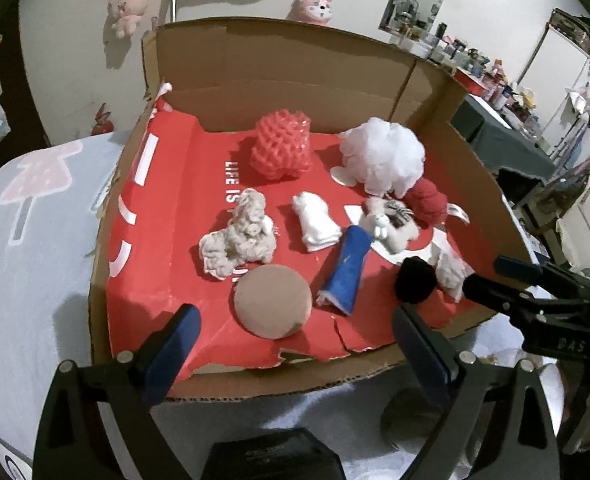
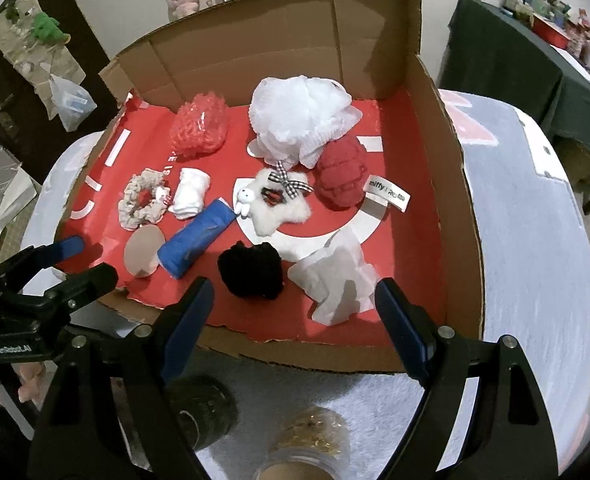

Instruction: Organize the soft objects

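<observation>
A shallow cardboard box (image 1: 107,264) (image 2: 451,184) with a red floor holds several soft things: a white mesh pouf (image 1: 383,154) (image 2: 299,116), a pink foam net (image 1: 281,146) (image 2: 201,130), a red knit ball (image 2: 341,178), a white star plush (image 2: 281,204), a blue roll (image 1: 347,268) (image 2: 195,242), a beige scrunchie (image 1: 239,236) (image 2: 143,202), a black scrunchie (image 1: 415,280) (image 2: 253,270), a white folded cloth (image 2: 337,282) and a tan round pad (image 1: 273,300). My left gripper (image 1: 295,344) and right gripper (image 2: 295,320) are both open and empty at the box's near wall.
The box sits on a pale patterned cloth (image 1: 35,248). Two jars (image 2: 203,412) stand just below the right gripper. Pink plush toys (image 1: 129,4) hang on the wall behind. A cluttered dark table (image 2: 515,60) stands at the right.
</observation>
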### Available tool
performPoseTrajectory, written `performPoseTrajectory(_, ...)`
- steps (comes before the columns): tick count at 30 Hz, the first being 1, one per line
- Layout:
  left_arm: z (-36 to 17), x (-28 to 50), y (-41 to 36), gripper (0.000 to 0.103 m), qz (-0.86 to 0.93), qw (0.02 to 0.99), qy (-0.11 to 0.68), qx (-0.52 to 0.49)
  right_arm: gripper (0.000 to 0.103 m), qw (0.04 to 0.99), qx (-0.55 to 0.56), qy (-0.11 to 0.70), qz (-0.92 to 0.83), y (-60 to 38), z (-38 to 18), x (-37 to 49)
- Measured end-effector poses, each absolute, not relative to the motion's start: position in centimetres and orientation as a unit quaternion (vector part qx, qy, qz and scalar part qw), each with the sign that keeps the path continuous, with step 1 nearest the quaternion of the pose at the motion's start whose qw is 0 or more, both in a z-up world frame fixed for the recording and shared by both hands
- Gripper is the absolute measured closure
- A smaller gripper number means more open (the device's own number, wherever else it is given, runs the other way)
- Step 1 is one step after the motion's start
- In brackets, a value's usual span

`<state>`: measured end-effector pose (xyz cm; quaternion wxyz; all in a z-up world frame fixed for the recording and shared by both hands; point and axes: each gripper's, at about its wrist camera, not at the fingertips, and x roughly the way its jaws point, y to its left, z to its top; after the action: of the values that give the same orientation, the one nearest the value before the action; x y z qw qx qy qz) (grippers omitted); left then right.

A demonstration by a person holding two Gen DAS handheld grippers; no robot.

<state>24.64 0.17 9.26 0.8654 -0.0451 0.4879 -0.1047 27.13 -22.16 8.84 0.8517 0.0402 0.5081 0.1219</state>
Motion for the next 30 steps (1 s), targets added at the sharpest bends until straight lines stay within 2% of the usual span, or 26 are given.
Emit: performPoseTrajectory(30,7.5,25.1,0.2,0.005,-0.073,0.863,0.498,-0.034,0.02,0.861,0.032,0.498,0.096,-22.3,7.5,26.7)
